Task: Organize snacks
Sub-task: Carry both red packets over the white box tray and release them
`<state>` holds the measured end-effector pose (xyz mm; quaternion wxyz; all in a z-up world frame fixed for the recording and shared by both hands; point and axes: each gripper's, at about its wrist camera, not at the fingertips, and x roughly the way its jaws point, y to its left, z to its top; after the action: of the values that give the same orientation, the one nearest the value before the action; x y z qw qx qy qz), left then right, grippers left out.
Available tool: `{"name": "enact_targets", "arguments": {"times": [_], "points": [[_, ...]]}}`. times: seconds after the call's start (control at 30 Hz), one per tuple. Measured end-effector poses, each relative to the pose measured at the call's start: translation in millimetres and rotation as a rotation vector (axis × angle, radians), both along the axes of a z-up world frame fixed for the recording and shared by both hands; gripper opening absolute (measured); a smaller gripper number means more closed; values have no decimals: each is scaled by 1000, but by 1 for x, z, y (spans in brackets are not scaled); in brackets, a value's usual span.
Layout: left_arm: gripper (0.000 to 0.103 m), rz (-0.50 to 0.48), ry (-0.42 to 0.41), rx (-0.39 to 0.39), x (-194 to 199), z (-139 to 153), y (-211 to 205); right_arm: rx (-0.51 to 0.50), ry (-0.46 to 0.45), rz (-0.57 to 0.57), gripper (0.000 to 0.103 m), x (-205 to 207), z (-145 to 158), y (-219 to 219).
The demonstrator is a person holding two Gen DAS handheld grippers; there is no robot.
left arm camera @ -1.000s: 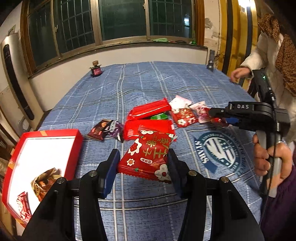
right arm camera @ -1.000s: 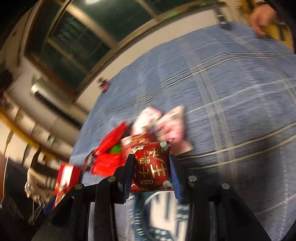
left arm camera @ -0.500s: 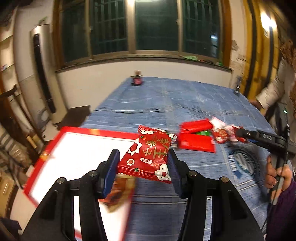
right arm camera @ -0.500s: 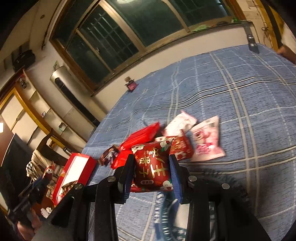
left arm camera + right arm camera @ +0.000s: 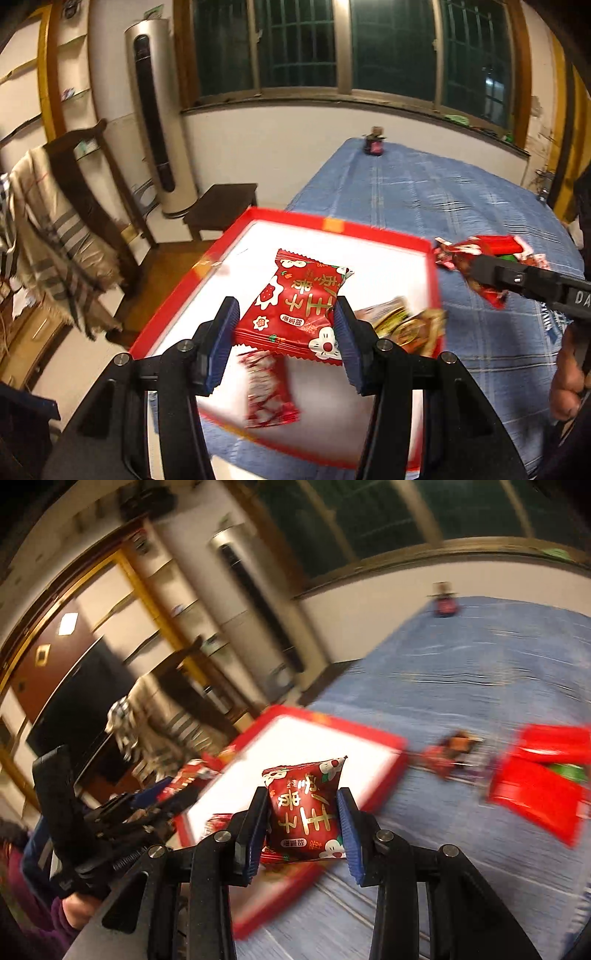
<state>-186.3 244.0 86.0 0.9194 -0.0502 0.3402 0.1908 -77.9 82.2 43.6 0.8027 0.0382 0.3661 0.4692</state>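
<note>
Left tongs (image 5: 286,328) pinching a red snack packet (image 5: 295,314) above the red-rimmed white tray (image 5: 369,229); right tongs (image 5: 302,821) gripping a matching red packet (image 5: 304,812) over the tray's corner on the blue-clothed desk (image 5: 461,686).

Both wrist views face down, close over red box (image 5: 369,232)

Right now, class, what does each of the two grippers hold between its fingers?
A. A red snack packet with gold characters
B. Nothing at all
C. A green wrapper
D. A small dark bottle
A: the left gripper grips a red snack packet over the red tray, and the right gripper grips a matching packet.
</note>
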Motion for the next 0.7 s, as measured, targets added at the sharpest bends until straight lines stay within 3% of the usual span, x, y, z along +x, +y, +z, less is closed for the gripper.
{"name": "enact_targets", "arguments": {"times": [0.37,0.47,0.53,0.6,0.7], "points": [[51,80,45,-35,-10,-23,38,-82,3,70,40,-12,-32,92],[53,83,55,-47,-7,-27,41,-117,1,61,41,-5,-36,96],[64,91,46,-42,-9,-26,43,-59,33,58,54,2,-31,80],[65,95,21,-37,-12,-21,43,-11,53,21,64,8,-26,63],[65,101,-2,-38,-15,-17,46,-35,108,1,64,16,-29,45]]}}
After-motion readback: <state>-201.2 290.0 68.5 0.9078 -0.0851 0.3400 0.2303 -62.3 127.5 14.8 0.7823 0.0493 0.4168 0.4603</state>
